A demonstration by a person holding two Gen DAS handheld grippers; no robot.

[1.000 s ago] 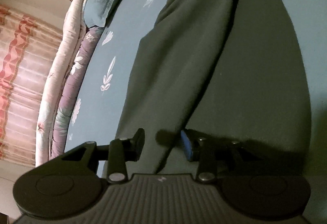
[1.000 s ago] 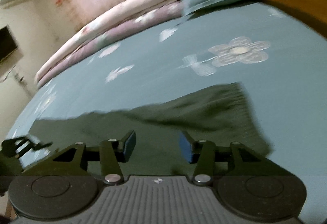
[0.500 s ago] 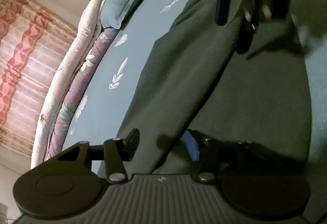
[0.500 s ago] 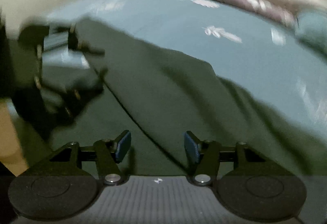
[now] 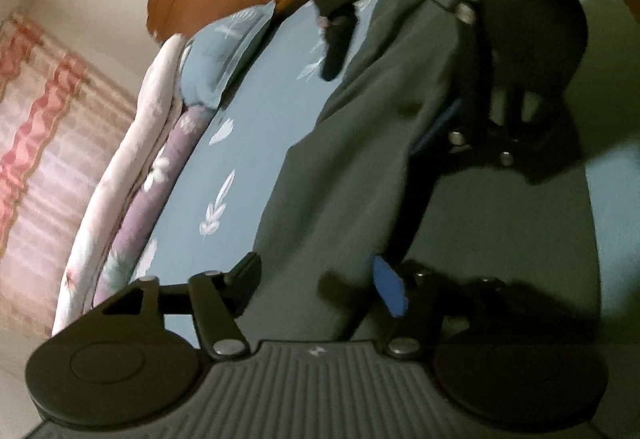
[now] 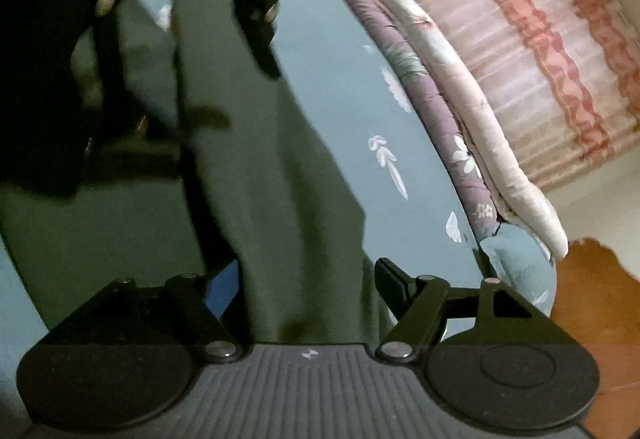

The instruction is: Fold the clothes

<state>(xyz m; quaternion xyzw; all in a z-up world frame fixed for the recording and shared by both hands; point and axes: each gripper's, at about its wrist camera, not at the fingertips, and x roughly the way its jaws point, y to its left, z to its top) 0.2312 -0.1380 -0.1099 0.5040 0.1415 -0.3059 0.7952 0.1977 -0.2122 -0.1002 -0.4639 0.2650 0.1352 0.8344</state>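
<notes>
Left tool [image 5: 316, 287]: jaws spread and opening, nothing pinched, dark green garment [image 5: 352, 179] lying beneath the gap. Right tool [image 6: 308, 287]: jaws spread and opening over a fold of the same garment, pads clear of it. The garment lies flat on the bed [image 5: 248, 143] (blue sheet, white leaf print). Rolled quilts [image 6: 460, 87] line the far edge beside a pillow [image 5: 224, 55].

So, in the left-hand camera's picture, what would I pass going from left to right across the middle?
Striped curtain → rolled pale and purple quilts → blue flowered bedsheet → dark green garment → the other claw, hanging over the garment with its jaws opening and nothing between them.
</notes>
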